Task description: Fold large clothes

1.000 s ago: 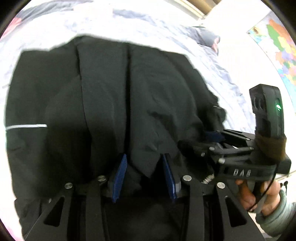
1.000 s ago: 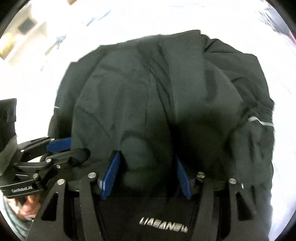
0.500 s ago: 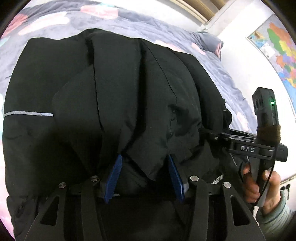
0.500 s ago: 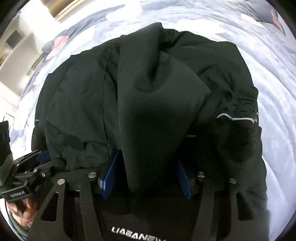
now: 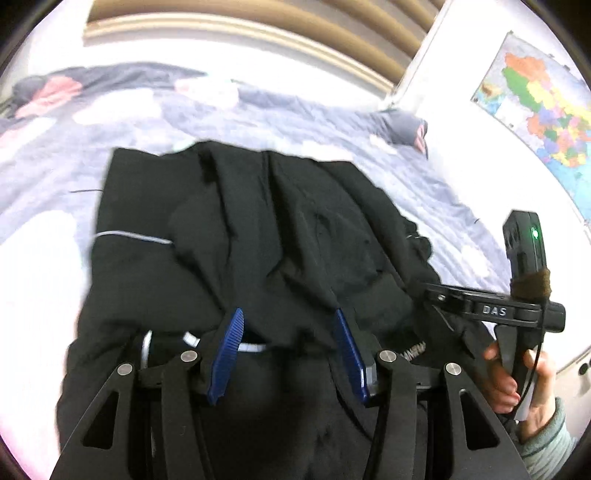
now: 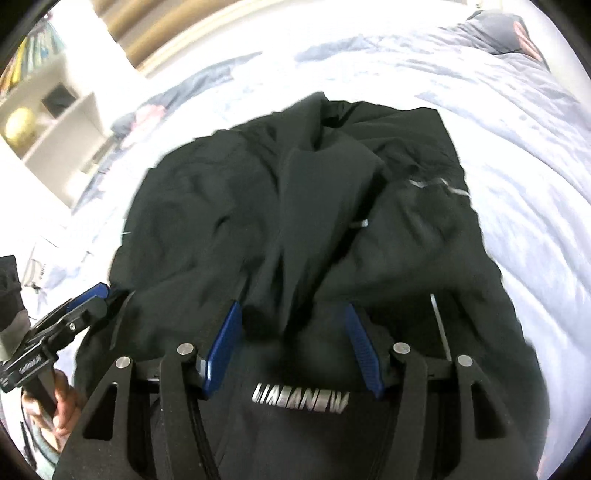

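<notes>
Black jacket (image 5: 258, 236) lies bunched on the pale blue quilt (image 5: 424, 192), long axis running away from both cameras toward the headboard (image 5: 229, 33), near hem at the grippers. Left gripper (image 5: 288, 350): blue pads (image 5: 225, 354) spread wide, a fold of jacket fabric draped between them; firm pinch cannot be confirmed. Right gripper (image 6: 291, 350): pads (image 6: 221, 350) equally wide, fabric ridge between them, silver lettering (image 6: 301, 402) just below; grip likewise unconfirmed

Both wrist views look forward, close over the same black jacket (image 5: 277, 229) on the bed (image 5: 424, 177), side by side.
</notes>
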Motion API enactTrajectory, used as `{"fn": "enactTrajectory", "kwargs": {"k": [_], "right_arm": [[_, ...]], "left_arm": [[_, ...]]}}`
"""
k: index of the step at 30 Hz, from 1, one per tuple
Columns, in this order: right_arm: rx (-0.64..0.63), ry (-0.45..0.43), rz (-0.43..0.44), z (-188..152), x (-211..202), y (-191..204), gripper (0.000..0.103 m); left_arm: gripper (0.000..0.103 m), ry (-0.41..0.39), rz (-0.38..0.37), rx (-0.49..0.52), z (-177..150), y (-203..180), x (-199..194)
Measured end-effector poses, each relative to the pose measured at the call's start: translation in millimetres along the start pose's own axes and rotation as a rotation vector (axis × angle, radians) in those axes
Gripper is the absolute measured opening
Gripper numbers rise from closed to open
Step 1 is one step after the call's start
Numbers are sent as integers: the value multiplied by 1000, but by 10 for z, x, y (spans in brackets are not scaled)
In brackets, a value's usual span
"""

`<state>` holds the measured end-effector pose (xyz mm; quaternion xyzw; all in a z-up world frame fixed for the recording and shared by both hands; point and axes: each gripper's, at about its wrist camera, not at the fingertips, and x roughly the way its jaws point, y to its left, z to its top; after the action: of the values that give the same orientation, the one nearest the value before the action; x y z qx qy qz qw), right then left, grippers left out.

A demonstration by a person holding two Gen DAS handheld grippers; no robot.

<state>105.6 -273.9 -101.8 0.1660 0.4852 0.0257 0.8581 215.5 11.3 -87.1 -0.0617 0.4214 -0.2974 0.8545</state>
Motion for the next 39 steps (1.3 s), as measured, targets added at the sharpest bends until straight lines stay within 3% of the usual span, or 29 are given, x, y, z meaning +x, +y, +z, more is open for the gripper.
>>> {"fn": "enactTrajectory", "kwargs": {"k": [11,14,16,21,26,33,39], "right_arm": [[12,-84,8,-897,-923,74,62],[22,-105,-4,-1087,-1104,9,63],[29,-113,-18,-1234,-1234,-48,63],[33,-116,-67,-1465,-1388,-223,63],[93,-130,-121,-1700,-1538,-582,71],[182,-112,-147,-1909,-1538,-1059,71],[123,-135,-254,-2002,-1585,-1037,71]], "left_arm": [[54,-112,63,-7,-752,-20,-1170],[61,-129,78,-9,-914,-26,-1365],[66,-135,85,-16,-1007,-58,-1421],[67,-143,107,-52,-1335,25,-1572],[67,-126,142,-129,-1694,291,-1660],[68,-106,225,-240,-2079,750,-1785],[69,-95,167,-356,-2286,1085,-1814]]}}
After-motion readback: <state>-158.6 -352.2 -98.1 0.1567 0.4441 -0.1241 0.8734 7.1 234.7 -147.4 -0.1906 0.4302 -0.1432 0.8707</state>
